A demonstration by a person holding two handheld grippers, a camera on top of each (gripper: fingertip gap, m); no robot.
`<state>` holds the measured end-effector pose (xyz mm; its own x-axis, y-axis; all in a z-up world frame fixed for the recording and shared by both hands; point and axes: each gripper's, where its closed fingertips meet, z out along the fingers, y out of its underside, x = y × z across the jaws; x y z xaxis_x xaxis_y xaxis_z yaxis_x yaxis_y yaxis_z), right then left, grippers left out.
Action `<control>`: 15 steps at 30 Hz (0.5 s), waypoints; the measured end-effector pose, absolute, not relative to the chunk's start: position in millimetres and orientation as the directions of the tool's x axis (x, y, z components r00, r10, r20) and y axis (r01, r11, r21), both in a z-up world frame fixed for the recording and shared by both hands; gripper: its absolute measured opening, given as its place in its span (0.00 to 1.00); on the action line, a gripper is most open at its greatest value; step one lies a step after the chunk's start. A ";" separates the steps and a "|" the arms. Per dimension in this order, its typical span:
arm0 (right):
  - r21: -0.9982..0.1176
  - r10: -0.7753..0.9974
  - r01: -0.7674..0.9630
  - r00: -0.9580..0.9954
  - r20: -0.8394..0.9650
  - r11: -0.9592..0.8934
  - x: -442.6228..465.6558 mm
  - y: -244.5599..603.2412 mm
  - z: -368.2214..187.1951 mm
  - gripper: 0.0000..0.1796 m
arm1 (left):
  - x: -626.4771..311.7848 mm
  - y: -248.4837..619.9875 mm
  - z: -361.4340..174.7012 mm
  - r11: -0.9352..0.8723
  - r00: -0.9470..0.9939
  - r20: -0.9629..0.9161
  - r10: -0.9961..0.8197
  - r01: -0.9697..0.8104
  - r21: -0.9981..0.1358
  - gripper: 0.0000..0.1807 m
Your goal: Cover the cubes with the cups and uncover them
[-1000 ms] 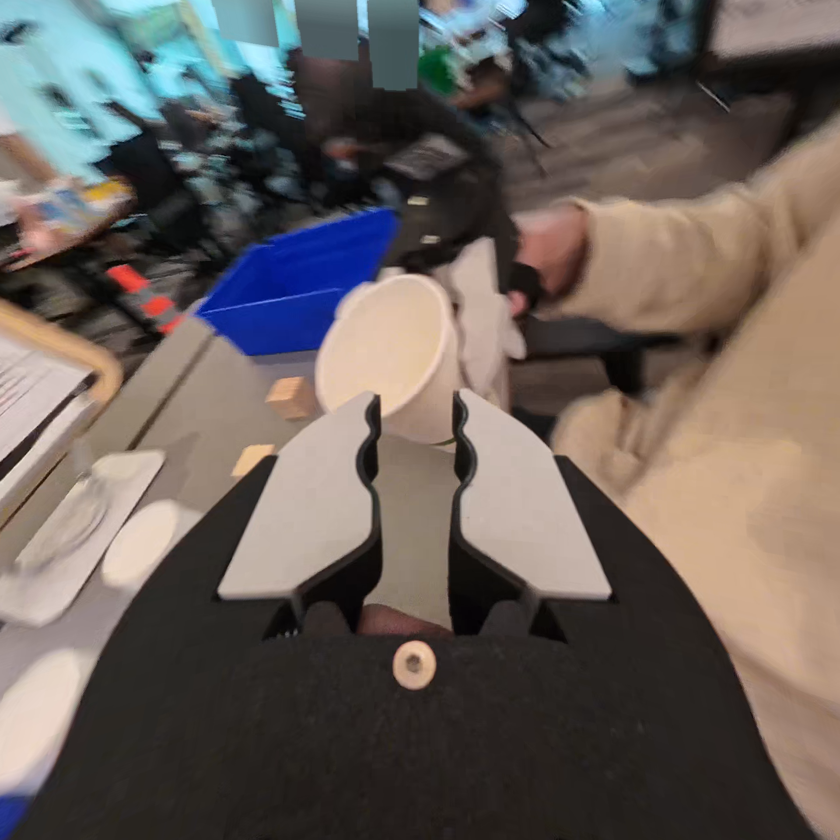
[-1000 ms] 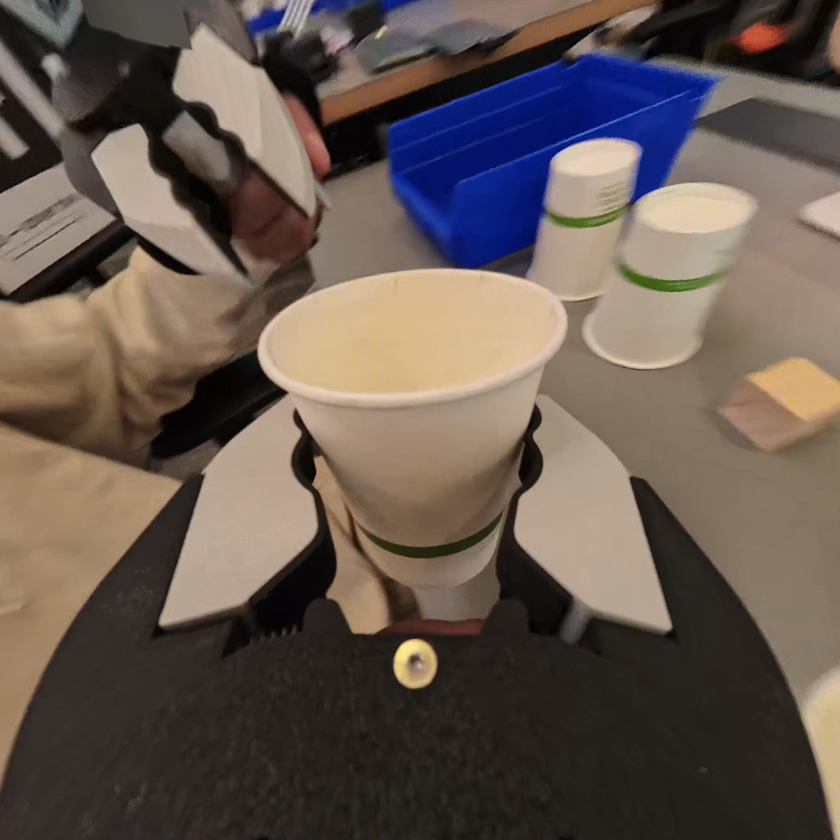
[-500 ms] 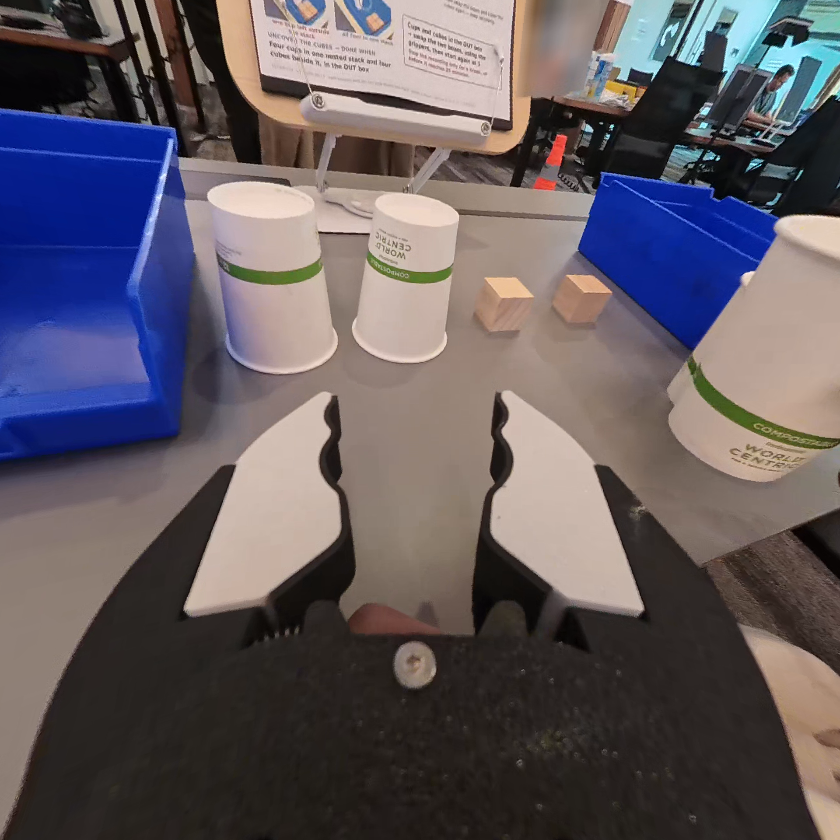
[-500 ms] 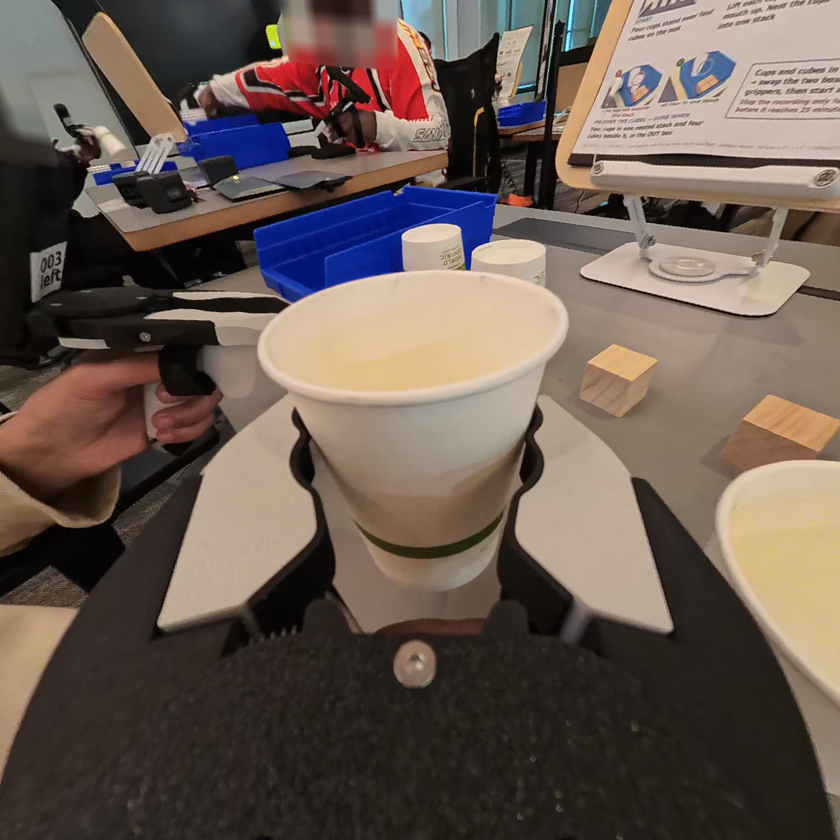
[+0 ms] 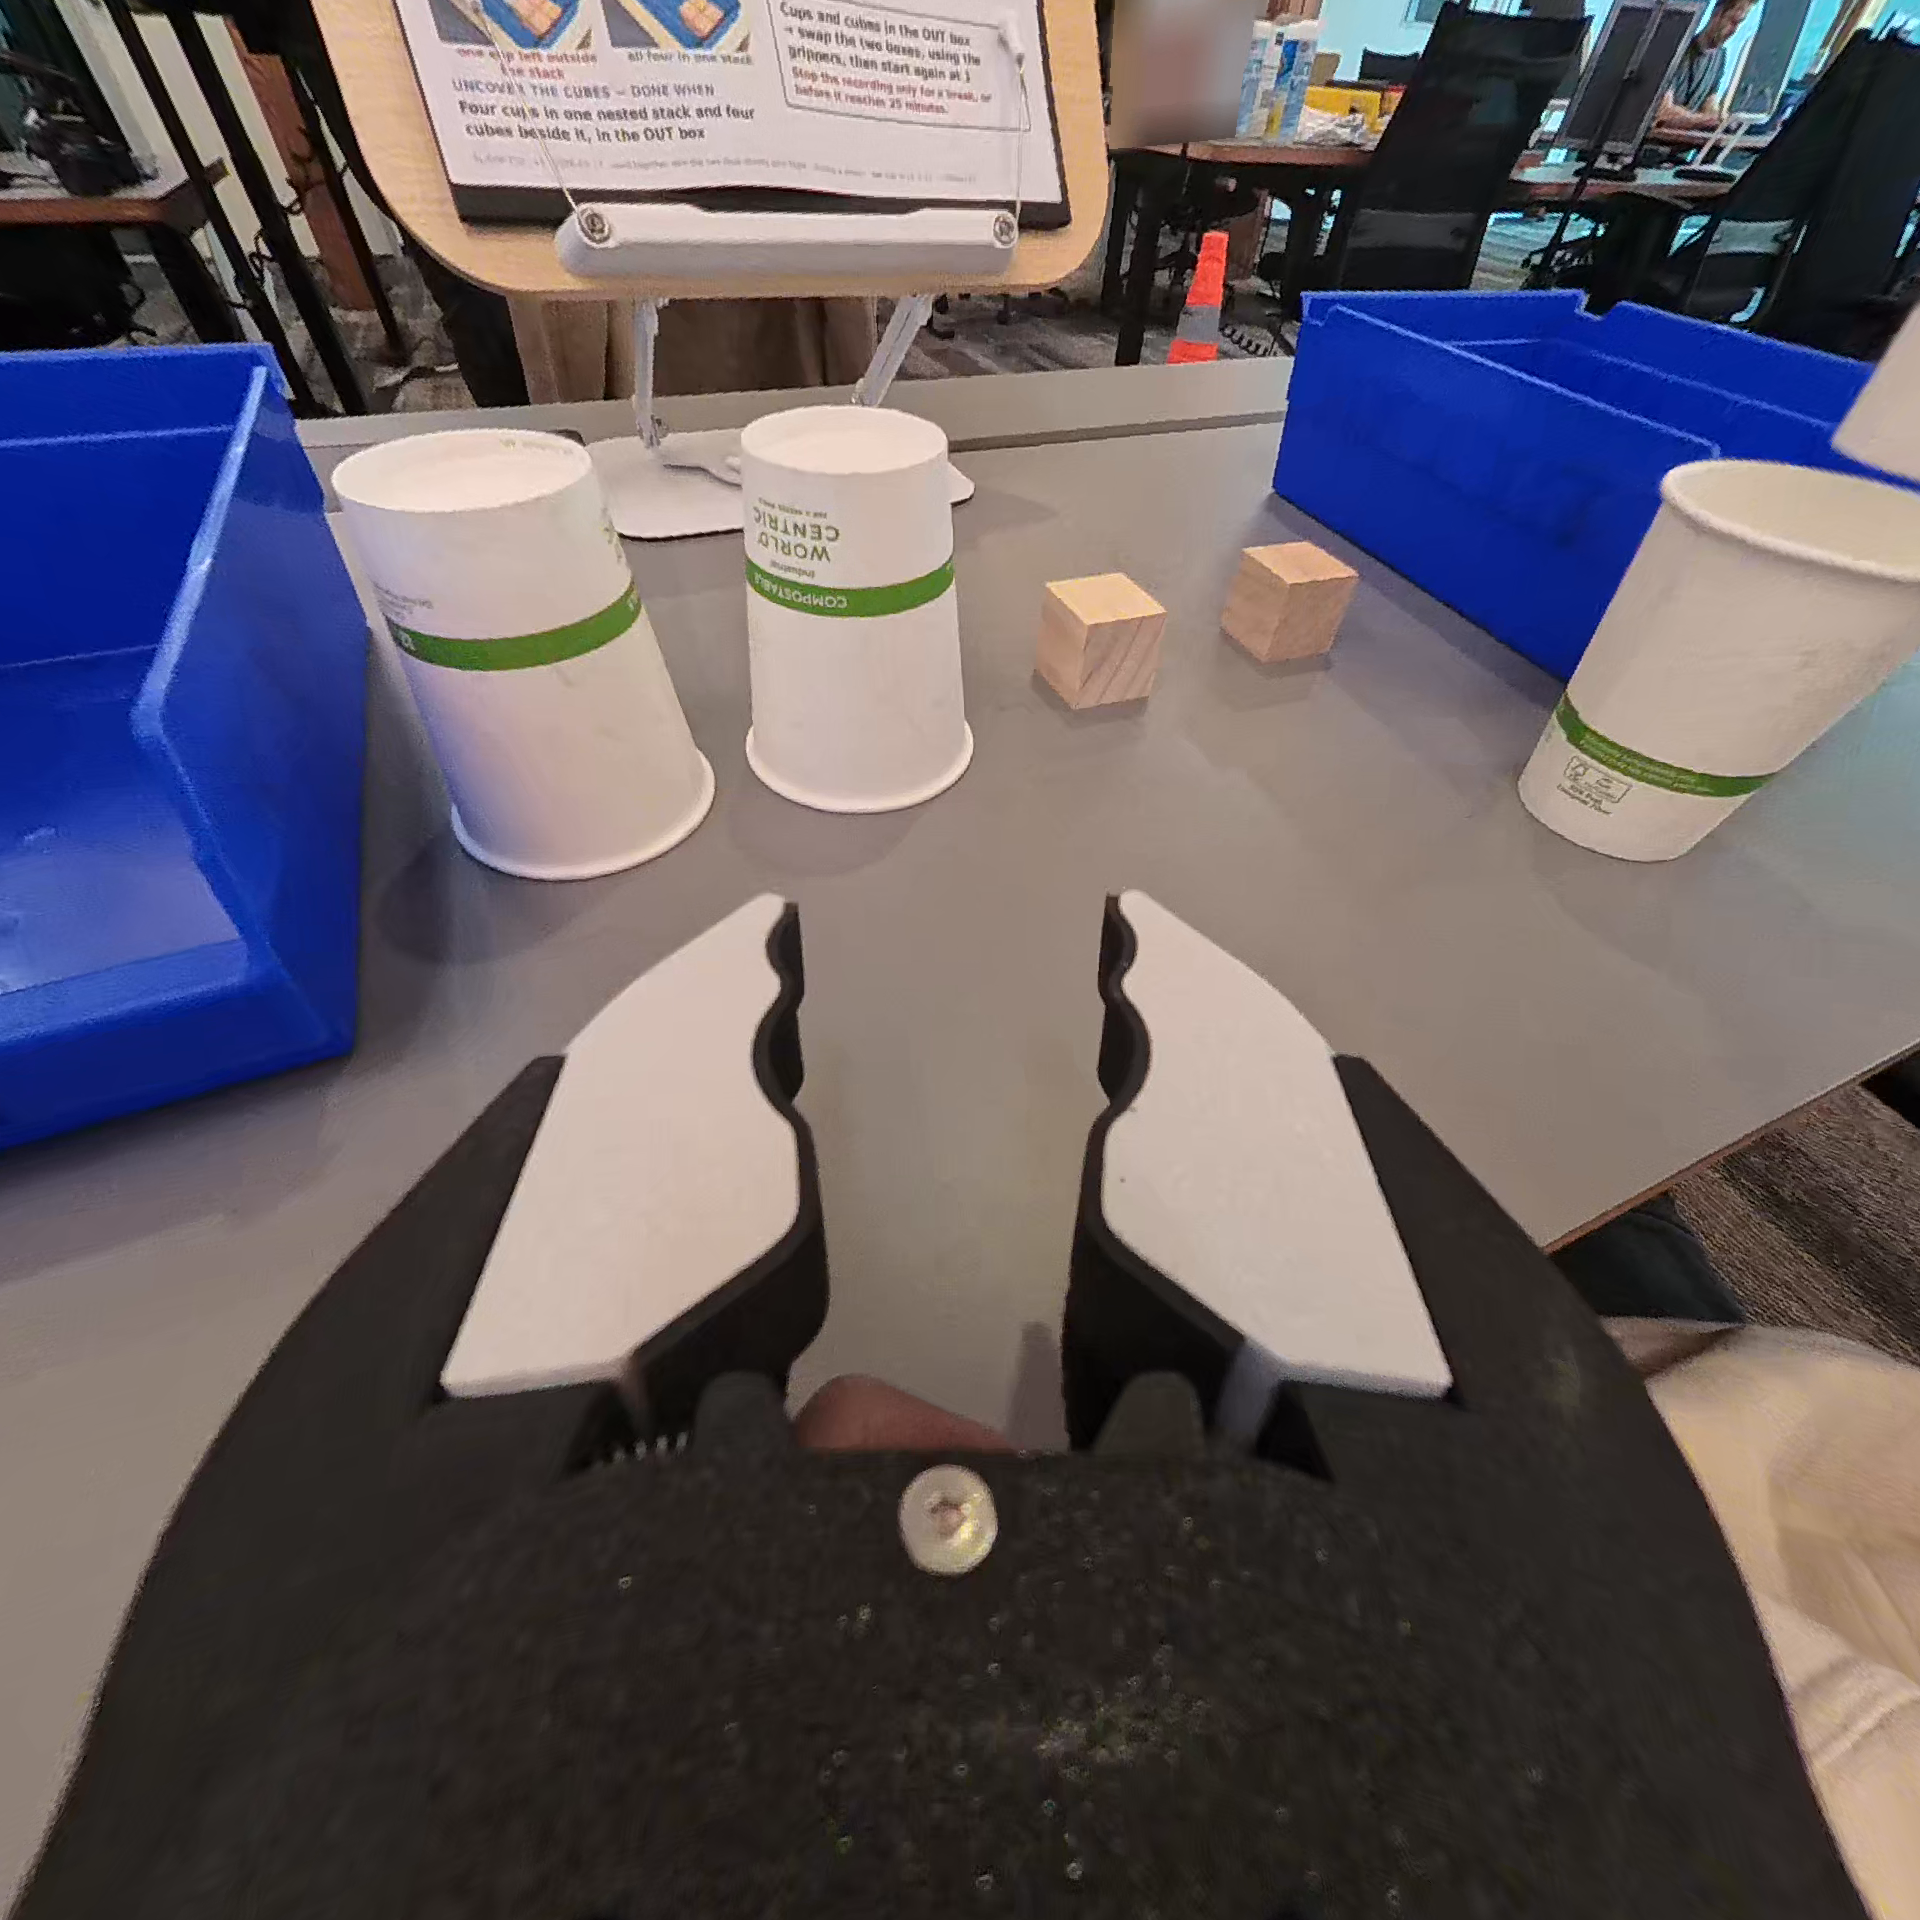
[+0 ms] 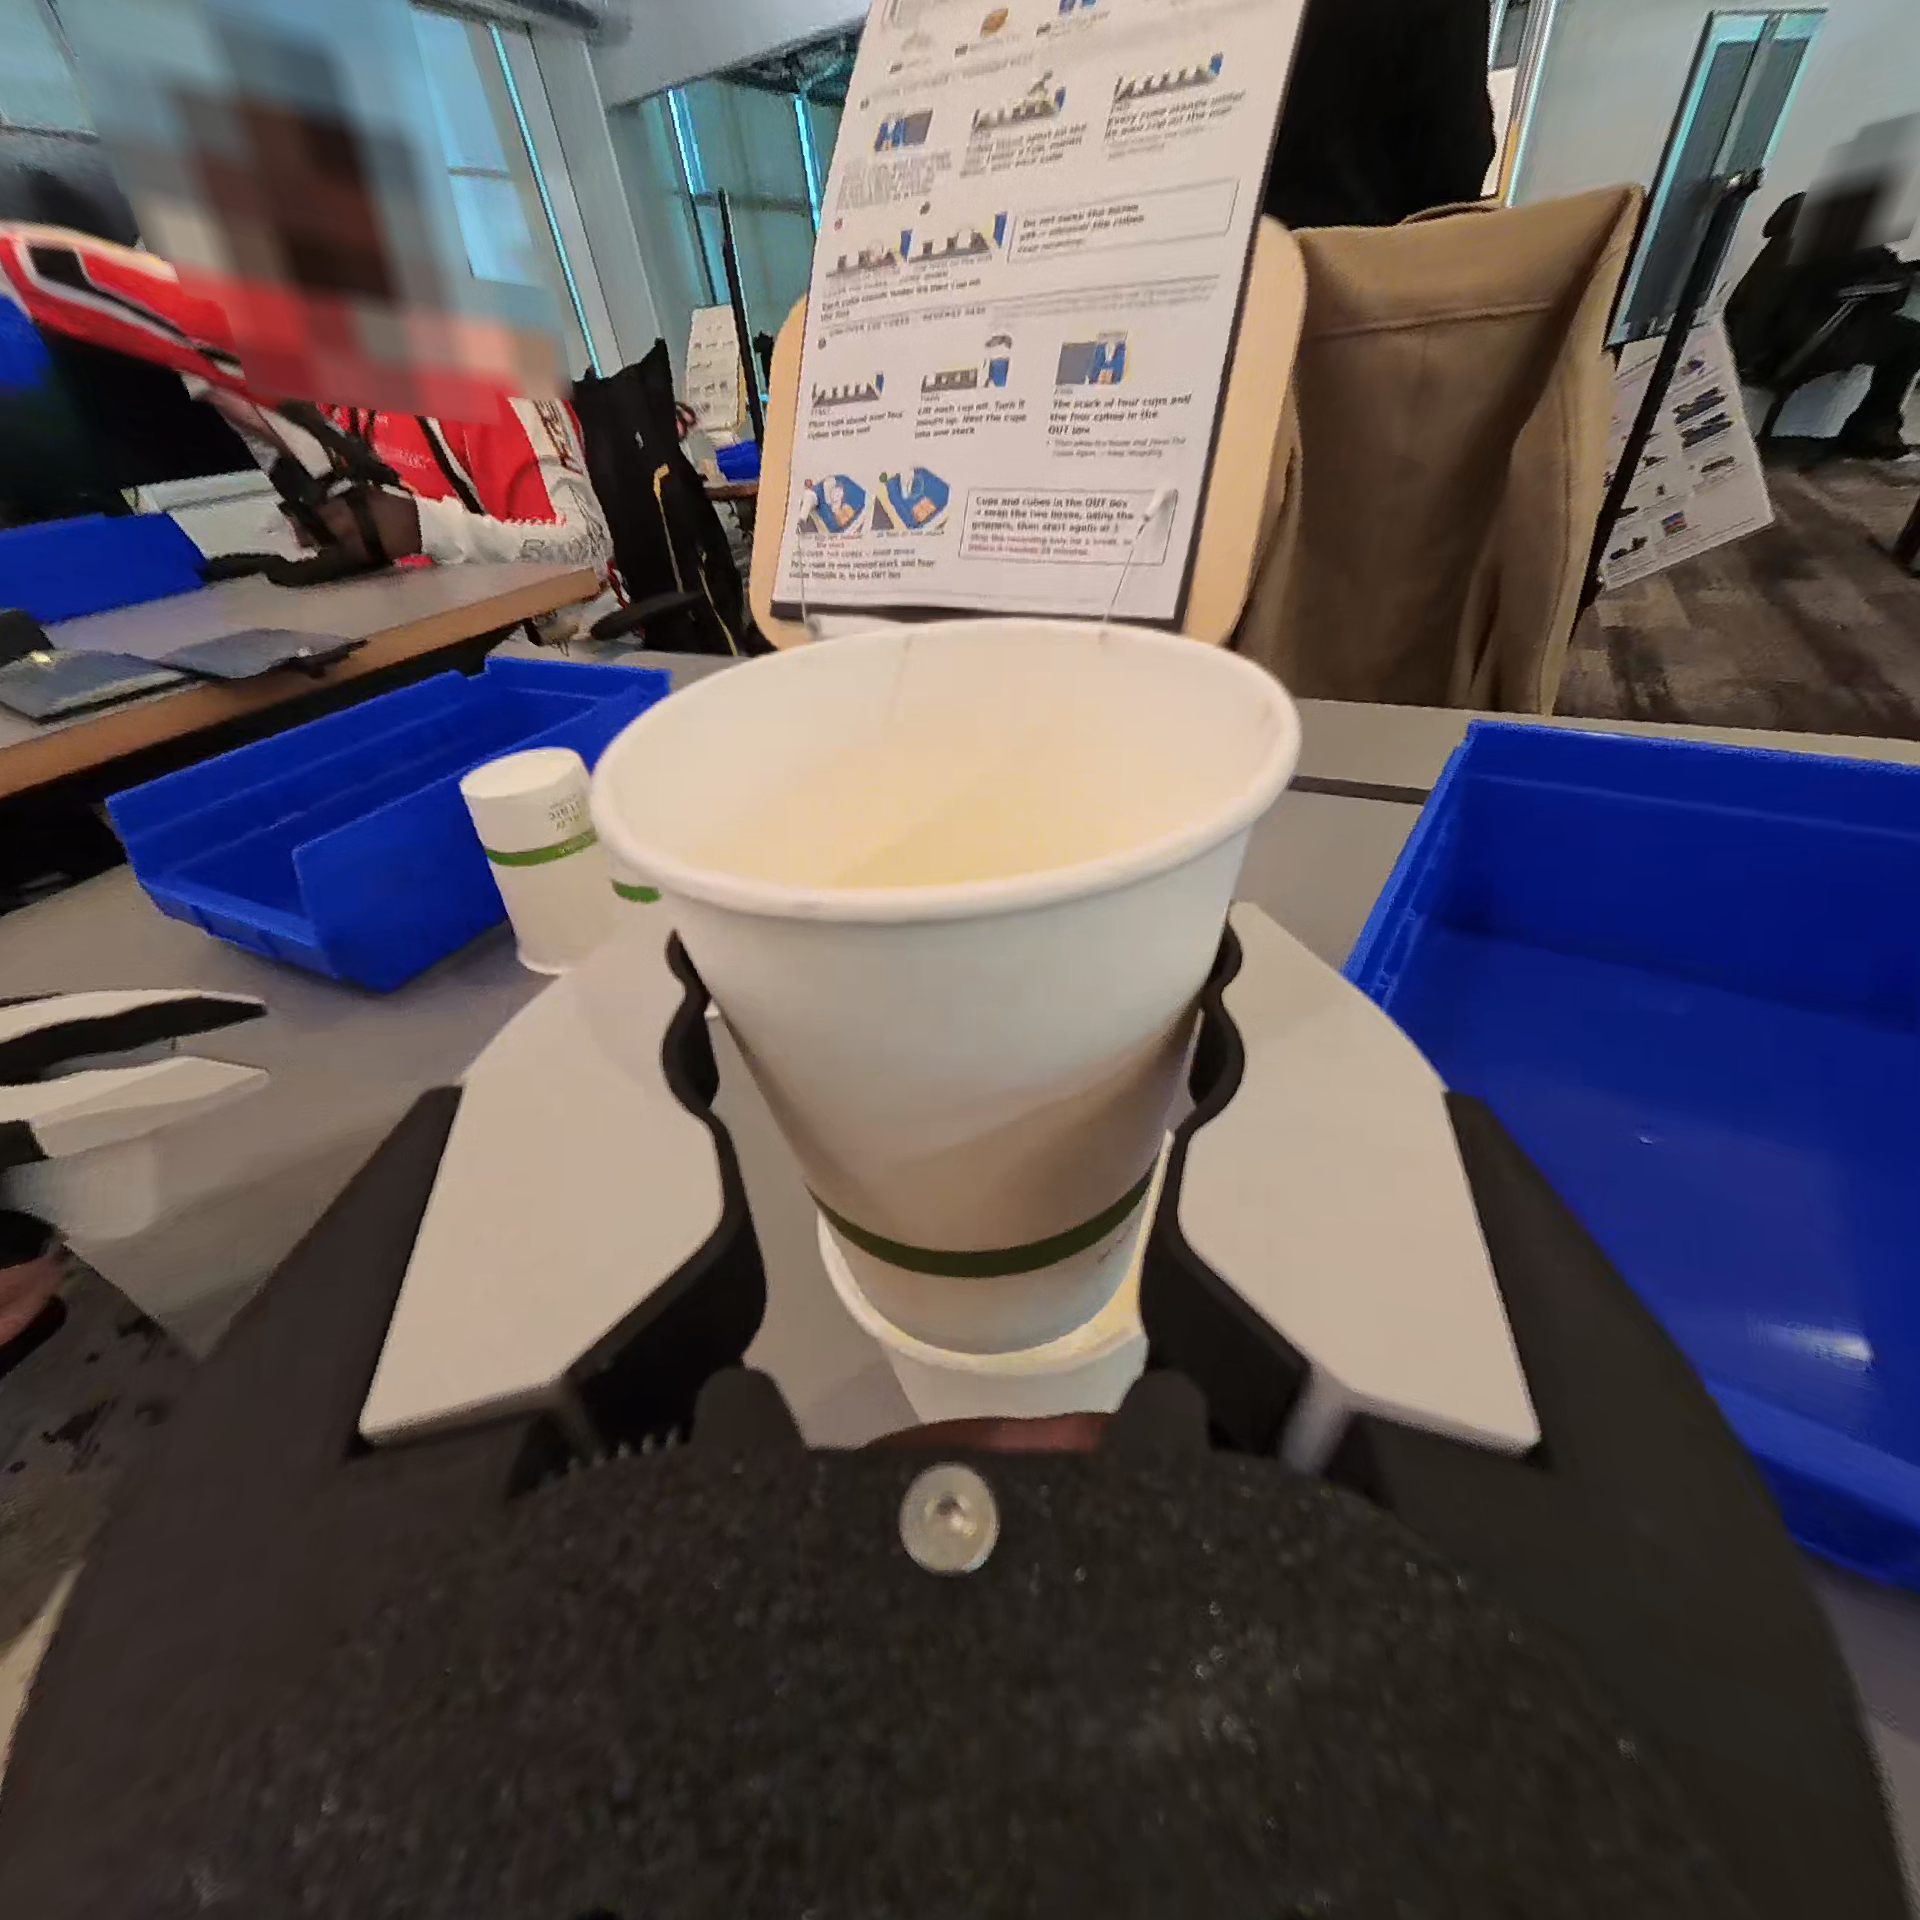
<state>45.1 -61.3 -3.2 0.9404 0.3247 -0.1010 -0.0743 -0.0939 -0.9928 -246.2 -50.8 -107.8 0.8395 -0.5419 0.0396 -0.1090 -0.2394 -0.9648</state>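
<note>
My left gripper (image 5: pixel 948 904) is open and empty, low over the grey table (image 5: pixel 1299 935). In front of it two white paper cups with green bands (image 5: pixel 540 665) (image 5: pixel 852 613) stand mouth-down. Right of them two wooden cubes (image 5: pixel 1101 639) (image 5: pixel 1288 601) lie bare. A third cup (image 5: pixel 1714 665) stands mouth-up near the table's right front edge. My right gripper (image 6: pixel 953 940) is shut on a mouth-up paper cup (image 6: pixel 966 997). The rim of another cup (image 6: pixel 987 1340) shows just under its base; I cannot tell whether they touch. The left gripper (image 6: pixel 125 1049) shows at the far left.
A blue bin (image 5: pixel 156 727) stands at the table's left, another blue bin (image 5: pixel 1507 436) at the right, also in the right wrist view (image 6: pixel 1662 1039). A clipboard on a stand (image 5: pixel 748 208) is at the back. The table's front edge (image 5: pixel 1714 1164) runs close on the right.
My left gripper swung from facing the person to facing the table, opened wider and moved closer to the mouth-down cups. My right gripper turned right with its cup, now above another cup's rim.
</note>
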 end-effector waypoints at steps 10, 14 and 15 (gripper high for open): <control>-0.949 0.298 0.050 0.954 -0.047 -0.311 40.7 -31.8 -57.1 0.51 | -240.6 -53.1 -117.3 -0.255 0.819 0.010 -0.573 -0.167 -0.952 0.30; -0.926 0.344 0.070 0.937 -0.067 -0.371 39.4 -40.9 -72.7 0.52 | -237.6 -53.9 -121.8 -0.265 0.814 0.007 -0.581 -0.181 -0.947 0.31; -0.920 0.356 0.078 0.932 -0.070 -0.385 40.1 -44.6 -74.7 0.52 | -237.1 -54.2 -122.9 -0.269 0.812 0.007 -0.583 -0.185 -0.945 0.31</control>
